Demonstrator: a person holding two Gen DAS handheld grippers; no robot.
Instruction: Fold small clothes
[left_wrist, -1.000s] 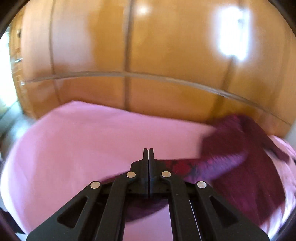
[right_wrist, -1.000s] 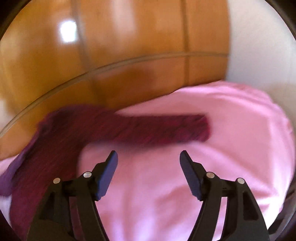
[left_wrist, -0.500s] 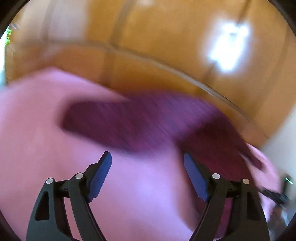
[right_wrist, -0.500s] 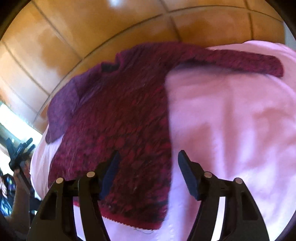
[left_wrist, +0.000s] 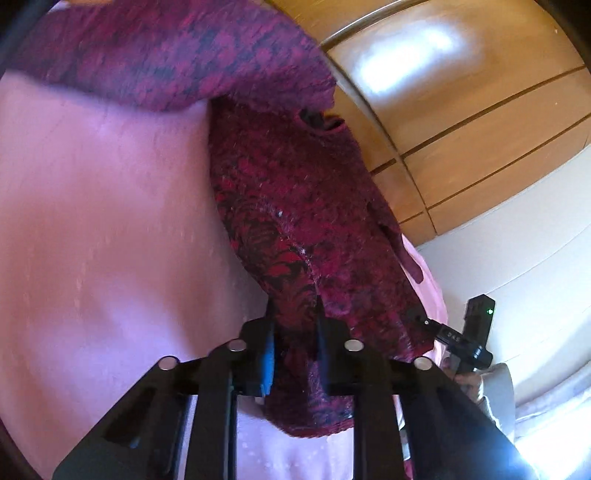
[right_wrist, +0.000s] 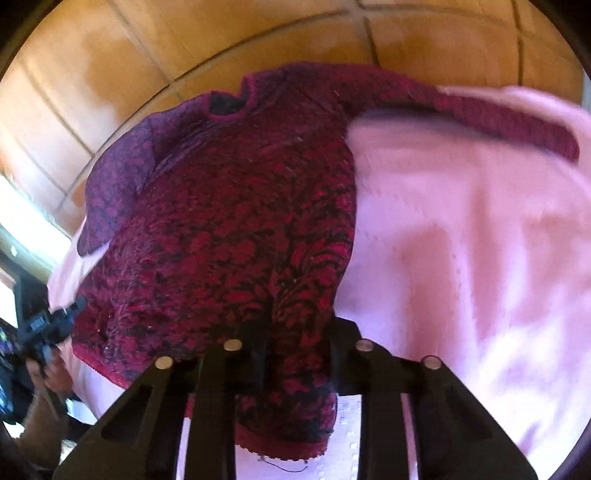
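Observation:
A dark red patterned knit sweater (left_wrist: 295, 192) lies on a pink sheet (left_wrist: 110, 240), collar towards the wooden cupboard. One sleeve stretches across the top left of the left wrist view. My left gripper (left_wrist: 294, 321) is closing, and the sweater's lower edge is bunched between its fingers, with the pads pressing on the knit. In the right wrist view the sweater (right_wrist: 229, 206) covers the left half of the sheet (right_wrist: 461, 258), a sleeve reaching to the upper right. My right gripper (right_wrist: 297, 328) is also closing on the hem, with fabric pinched between its fingers.
A glossy wooden cupboard front (left_wrist: 461, 110) stands behind the bed, also visible in the right wrist view (right_wrist: 147, 55). A hand holds a black device (left_wrist: 465, 339) by the sweater's lower corner. A similar hand-held device (right_wrist: 48, 325) shows at the left edge.
Both grippers stood open over the sheet half a second ago. Both have come down onto the sweater's lower edge, and their fingers have closed on the fabric.

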